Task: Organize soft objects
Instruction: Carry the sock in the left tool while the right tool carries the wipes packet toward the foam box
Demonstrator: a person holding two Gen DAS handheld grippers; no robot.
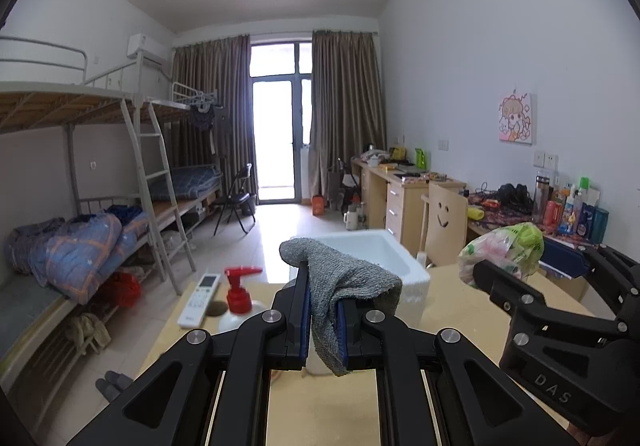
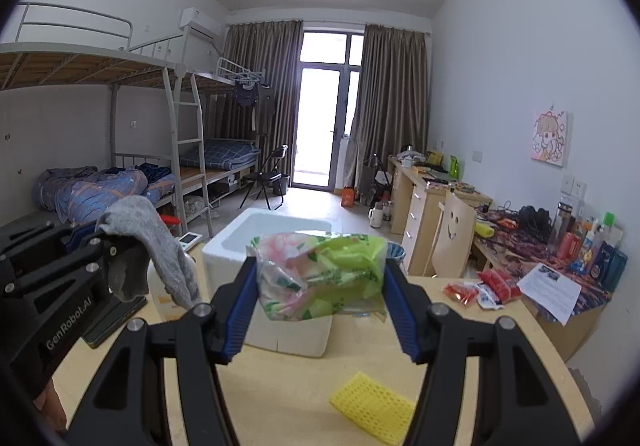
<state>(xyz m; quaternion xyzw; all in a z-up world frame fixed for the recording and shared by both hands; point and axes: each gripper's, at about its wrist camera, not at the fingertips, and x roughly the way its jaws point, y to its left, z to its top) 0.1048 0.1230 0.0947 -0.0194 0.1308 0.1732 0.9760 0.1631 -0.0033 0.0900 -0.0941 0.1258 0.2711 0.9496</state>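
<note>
My left gripper [image 1: 323, 310] is shut on a grey knitted cloth [image 1: 344, 286] and holds it above the wooden table [image 1: 324, 406], in front of the white foam box [image 1: 384, 254]. In the right wrist view the cloth [image 2: 160, 254] hangs from that gripper at the left. My right gripper [image 2: 320, 286] is shut on a crumpled green and pink plastic pack [image 2: 320, 274], held just above the near rim of the foam box [image 2: 240, 242]. The pack also shows in the left wrist view [image 1: 504, 250]. A yellow mesh sponge [image 2: 372, 408] lies on the table below.
A red-pump bottle [image 1: 240, 302] and a white remote [image 1: 200, 298] sit at the table's left. Red snack packets [image 2: 484, 286] and a paper sheet [image 2: 552, 290] lie at the right. Bunk beds stand left, with desks and a smiley-face chair [image 2: 452, 238] right.
</note>
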